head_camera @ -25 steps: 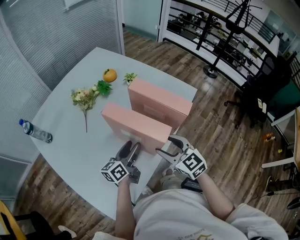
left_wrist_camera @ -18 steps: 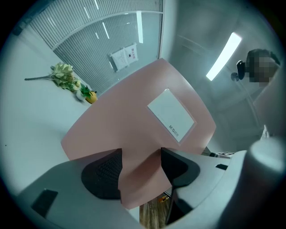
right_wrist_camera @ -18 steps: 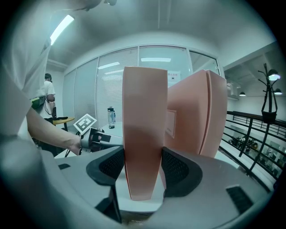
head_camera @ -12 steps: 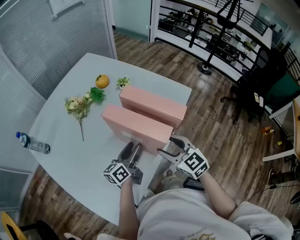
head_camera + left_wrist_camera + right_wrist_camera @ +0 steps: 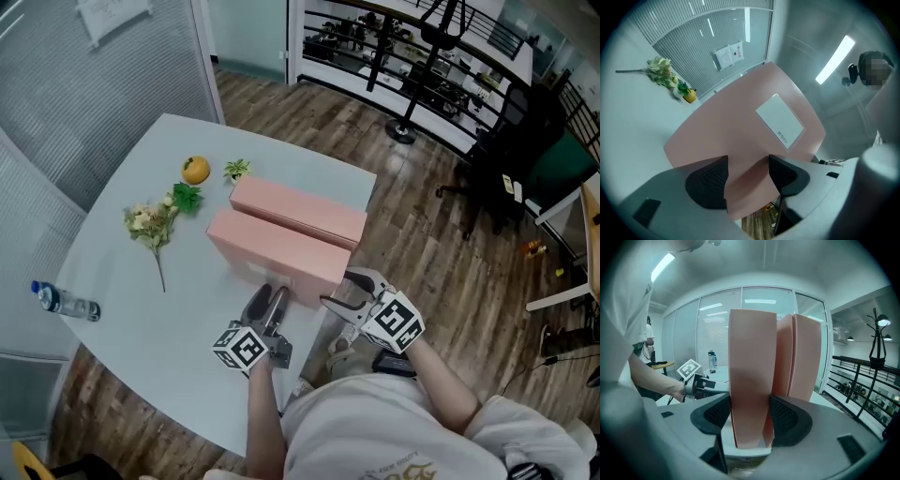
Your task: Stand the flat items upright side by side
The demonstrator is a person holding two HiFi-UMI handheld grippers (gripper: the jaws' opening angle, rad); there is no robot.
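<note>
Standing upright, the near pink box [image 5: 272, 248] is gripped by left tongs [image 5: 267, 298] and right tongs [image 5: 336, 289] near one end (stiff, likely light).

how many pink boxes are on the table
2. The near pink box stands at the front of the table, clamped by the left tool and the right tool. The far pink box stands just behind it. No third seems hidden.

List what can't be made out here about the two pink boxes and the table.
- Right gripper view: the near pink box, between the jaws, covers most of the far pink box.
- Left gripper view: the near box fills the frame, the far one is unseen, and the white label print is too small to read.
- Head view: the bottle label is too small.
</note>
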